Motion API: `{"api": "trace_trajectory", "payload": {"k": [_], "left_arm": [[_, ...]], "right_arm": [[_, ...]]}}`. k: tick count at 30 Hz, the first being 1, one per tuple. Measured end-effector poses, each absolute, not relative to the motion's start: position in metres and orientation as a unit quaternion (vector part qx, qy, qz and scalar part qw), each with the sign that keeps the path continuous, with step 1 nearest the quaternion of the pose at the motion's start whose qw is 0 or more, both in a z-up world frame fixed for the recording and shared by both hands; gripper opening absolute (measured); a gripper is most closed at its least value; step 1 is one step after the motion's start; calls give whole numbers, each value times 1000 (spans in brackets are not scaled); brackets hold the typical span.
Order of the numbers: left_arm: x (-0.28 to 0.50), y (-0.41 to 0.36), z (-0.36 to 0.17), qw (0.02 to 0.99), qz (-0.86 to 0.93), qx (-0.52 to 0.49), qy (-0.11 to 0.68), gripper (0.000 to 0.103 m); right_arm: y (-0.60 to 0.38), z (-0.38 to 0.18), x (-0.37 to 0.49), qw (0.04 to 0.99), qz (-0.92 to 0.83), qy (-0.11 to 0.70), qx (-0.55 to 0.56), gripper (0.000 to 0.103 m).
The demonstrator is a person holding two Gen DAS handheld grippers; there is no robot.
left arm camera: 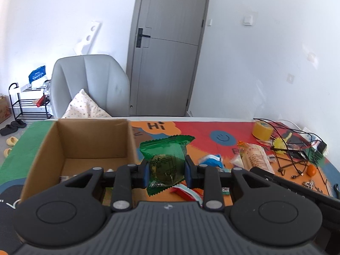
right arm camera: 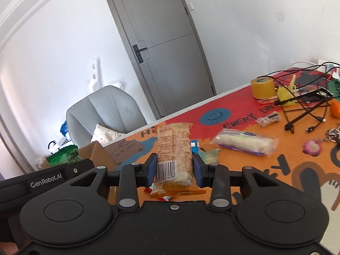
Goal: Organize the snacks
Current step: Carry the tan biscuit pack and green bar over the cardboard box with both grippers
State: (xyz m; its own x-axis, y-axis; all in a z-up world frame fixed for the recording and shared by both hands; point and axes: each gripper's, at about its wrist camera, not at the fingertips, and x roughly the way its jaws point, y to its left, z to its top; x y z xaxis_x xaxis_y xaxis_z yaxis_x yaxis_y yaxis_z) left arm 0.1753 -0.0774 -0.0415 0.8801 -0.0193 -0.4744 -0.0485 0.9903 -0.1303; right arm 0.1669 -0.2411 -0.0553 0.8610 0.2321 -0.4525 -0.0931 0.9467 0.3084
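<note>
While my left gripper [left arm camera: 166,173] has its jaws clamped on a green packet [left arm camera: 166,159], the packet stands up between the blue pads [left arm camera: 145,173], its crimped top leaning to the right above them, lifted off the desk [left arm camera: 201,131]. Just left of those jaws I see an open cardboard box [left arm camera: 85,146], its floor mostly bare. Below the jaws a red and white wrapper [left arm camera: 187,192] lies on the desk, and to their right a blue and white one [left arm camera: 211,159].

My right gripper [right arm camera: 174,170] has its jaws closed on a tan cake packet [right arm camera: 174,148], barcode end nearest me, the packet upright between the pads. Right of these jaws a white roll in clear wrap [right arm camera: 244,143] lies flat on the desk; further beyond sit a tape roll [right arm camera: 263,87] and tangled cables [right arm camera: 306,108]
</note>
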Motion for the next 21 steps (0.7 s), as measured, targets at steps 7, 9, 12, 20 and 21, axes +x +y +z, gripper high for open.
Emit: {"api": "trace_trajectory", "payload": {"k": [7,9,12,20,21], "left_arm": [[175,-50,-39,967,28,-86,240,30],[175,-41,-39,966,35,-91,241,30],[176,-28,-40,965,44,-98,241,30],[181,4,-43,960,68,-118,244,30],[182,8,-44,959,71,-121,246,30]], "right_arm": [[-212,-52,171,954,108,251,124,37],[-204,-52,173,954,113,251,120,37],[-192,-51,176,953,122,252,114,37],[-162,-49,186,950,143,259,100,37],[-158,-49,188,949,146,260,98,37]]}}
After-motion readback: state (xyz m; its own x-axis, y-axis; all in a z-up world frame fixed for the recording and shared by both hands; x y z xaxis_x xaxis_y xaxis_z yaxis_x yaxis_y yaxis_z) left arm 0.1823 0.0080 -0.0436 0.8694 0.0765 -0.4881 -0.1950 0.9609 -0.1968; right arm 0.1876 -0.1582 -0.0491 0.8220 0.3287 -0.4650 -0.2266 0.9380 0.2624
